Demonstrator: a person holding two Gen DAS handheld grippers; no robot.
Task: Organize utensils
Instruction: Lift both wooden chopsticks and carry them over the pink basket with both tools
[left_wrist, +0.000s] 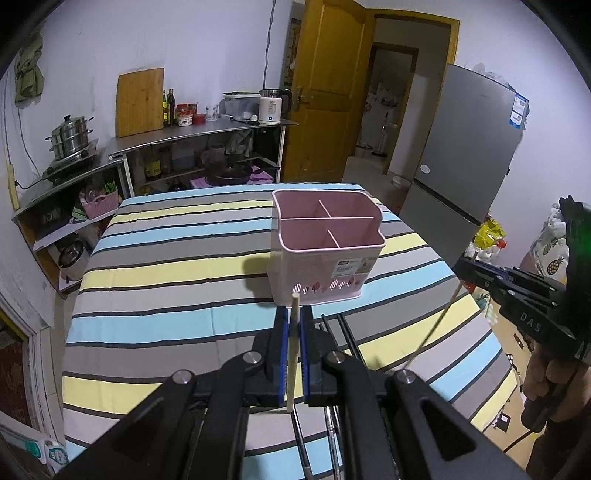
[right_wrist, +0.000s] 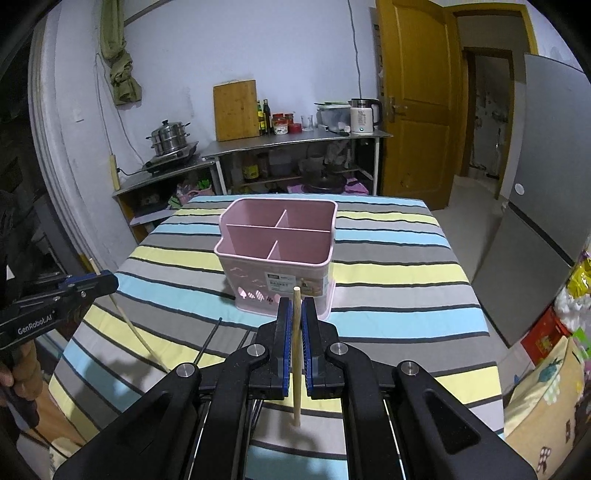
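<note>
Two hand-held grippers in play, each clamped on one pale wooden chopstick. Left hand-held gripper (left_wrist: 294, 314) pinching its chopstick (left_wrist: 292, 354) between blue pads, stick nearly upright, upper end poking just above the fingertips, lower end hanging clear below. Right hand-held gripper (right_wrist: 296, 306) doing the same with the second chopstick (right_wrist: 296, 354). Both held above the striped counter (right_wrist: 388, 273), short of the pink caddy (right_wrist: 277, 254), which stands upright near the counter's middle.

Caddy: one, split into four compartments, all looking empty from here. Wooden chopsticks: two, one per gripper. Dark utensils on the counter (left_wrist: 347, 336) below the left gripper: at least two thin black sticks, probably more behind the gripper body; exact count hidden.

Risks, as a judgement:
- Thin round stick in a narrow pinch; likely to swivel or slide out if bumped or tilted fast.
- Long lower end hanging below the pads; apt to catch the caddy rim or a divider if brought over too low, tipping or shoving the light caddy.
- Two grippers heading to one small opening; collision likely if both go in together, so one at a time safer.
- Release too high; stick may bounce out or lean across two compartments.
- The pair ending up in different compartments, defeating the sorting.
</note>
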